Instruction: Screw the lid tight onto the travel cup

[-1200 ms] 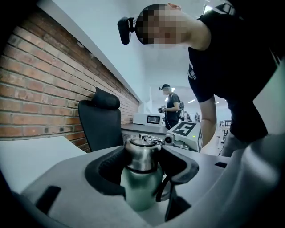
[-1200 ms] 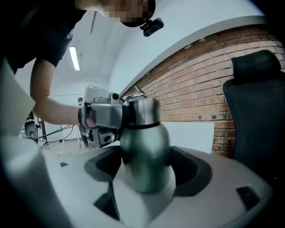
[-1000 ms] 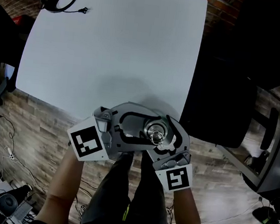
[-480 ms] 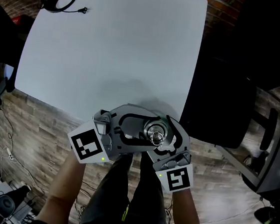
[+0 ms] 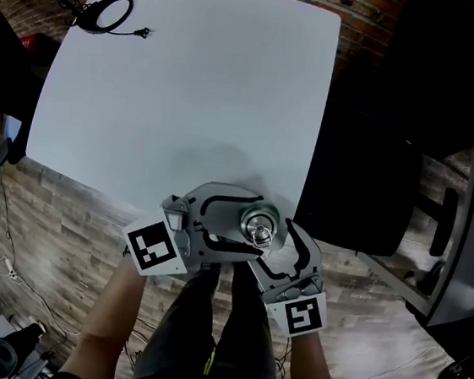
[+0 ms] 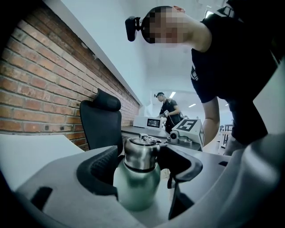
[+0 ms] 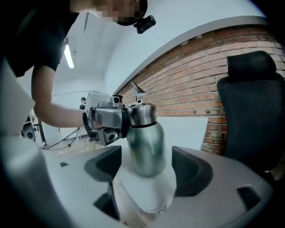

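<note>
Fingers point(image 6: 99, 171) of the left gripper point(image 6: 142, 161) are opening round the travel cup point(image 6: 136, 189); the right gripper's point(image 7: 147, 156) stand apart. Head view, lower centre: only the lid point(image 5: 259, 224) shows.

The travel cup point(image 6: 136, 189) has a pale green metallic body with a rounded shoulder. It stands upright at the near edge of the white counter point(image 5: 188, 94). Its steel lid point(image 6: 141, 153) sits level on the neck, above 1 dark ring.
</note>
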Motion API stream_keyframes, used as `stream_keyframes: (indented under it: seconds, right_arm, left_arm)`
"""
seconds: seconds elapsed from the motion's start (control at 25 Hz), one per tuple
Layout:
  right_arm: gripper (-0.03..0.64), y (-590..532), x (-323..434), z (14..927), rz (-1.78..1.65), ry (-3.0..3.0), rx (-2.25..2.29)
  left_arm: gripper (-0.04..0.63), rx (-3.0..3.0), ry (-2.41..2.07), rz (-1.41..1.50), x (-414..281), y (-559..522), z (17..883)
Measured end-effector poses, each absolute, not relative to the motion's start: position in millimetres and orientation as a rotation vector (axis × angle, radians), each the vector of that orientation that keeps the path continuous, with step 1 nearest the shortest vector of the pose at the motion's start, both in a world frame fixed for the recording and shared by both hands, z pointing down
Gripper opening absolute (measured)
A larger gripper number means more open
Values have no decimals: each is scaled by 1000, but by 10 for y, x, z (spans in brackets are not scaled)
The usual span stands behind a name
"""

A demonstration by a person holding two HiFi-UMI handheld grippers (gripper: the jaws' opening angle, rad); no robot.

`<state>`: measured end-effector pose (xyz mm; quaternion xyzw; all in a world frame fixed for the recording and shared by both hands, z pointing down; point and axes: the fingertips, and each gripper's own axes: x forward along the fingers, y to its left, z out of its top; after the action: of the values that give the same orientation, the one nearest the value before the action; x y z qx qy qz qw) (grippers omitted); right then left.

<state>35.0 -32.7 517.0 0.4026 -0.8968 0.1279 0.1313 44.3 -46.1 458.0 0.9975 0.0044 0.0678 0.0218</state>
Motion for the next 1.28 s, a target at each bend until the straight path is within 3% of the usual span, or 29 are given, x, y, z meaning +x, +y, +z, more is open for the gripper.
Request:
stream_keyframes:
  seconds: [0.4,0.44,0.52,0.56,0.64,1.0,1.28]
  right_arm:
    - [330,-177,526,5069,436,-2458,1302]
    - [315,-162,542,5048,431,-2446,1314]
    - [167,-128,589,4994,415,-2421,1351]
    - [129,-107,615,4972,406,-2412,1370]
    - [114,-56,650,4921,399,-2400,1397]
    - [14,199,823,4501,392,-2338,1490]
    - [14,276,787,3982,315,-2359,1504]
  left_arm:
    - [325,2946,-213,217,63,-269,4621]
    - [325,2919,-245,225,21,-240,4632]
    - [325,2886,-283,245,-39,-170,4649]
    - [325,2881,-288,259,-59,-130,4665]
    - [323,2888,-287,302,-101,-52,4742]
    - [66,2852,-507,295,-231,-70,4601]
    - [32,2865,-696,198,-362,-22,4102]
